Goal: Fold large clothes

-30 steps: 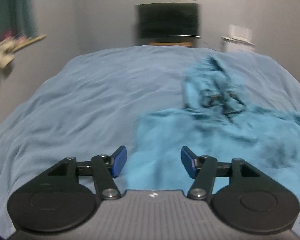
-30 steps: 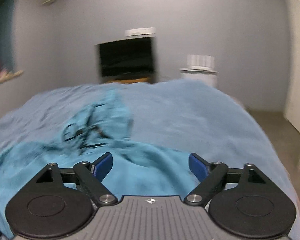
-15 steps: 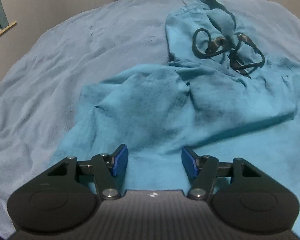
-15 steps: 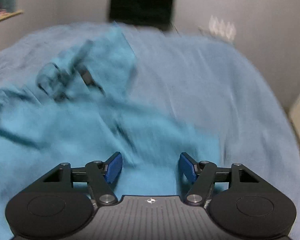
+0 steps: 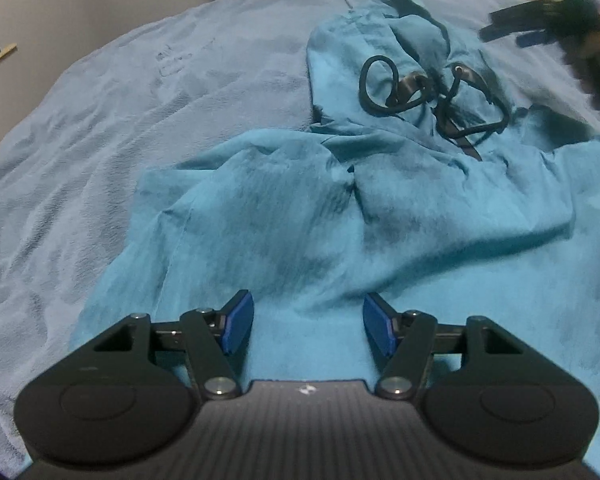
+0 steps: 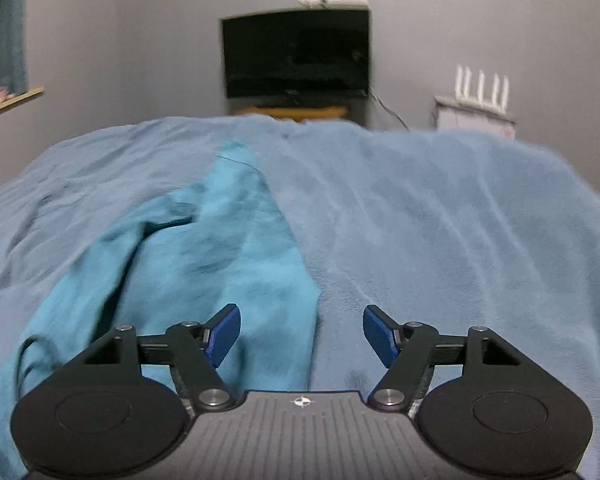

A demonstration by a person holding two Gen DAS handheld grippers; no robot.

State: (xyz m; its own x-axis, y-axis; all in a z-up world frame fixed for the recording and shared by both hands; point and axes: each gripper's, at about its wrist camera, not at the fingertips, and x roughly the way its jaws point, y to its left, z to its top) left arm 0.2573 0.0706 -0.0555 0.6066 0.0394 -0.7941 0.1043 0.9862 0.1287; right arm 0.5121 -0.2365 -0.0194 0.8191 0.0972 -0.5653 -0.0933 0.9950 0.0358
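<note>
A teal hoodie lies crumpled on a pale blue bedspread, hood toward the far end, black drawstrings looped on it. My left gripper is open and empty, low over the hoodie's near part. The right gripper shows blurred at the far right of the left wrist view. In the right wrist view my right gripper is open and empty over the hood's right edge, its left finger above teal cloth, its right finger above the bedspread.
A black TV on a wooden stand sits beyond the bed's far end against a grey wall. A white router on a white box stands to its right. A shelf is on the left wall.
The left gripper tipped down toward the hoodie, then held nearly still. The right gripper moved forward up to the hood area and tilted up, so the TV and wall are in view again.
</note>
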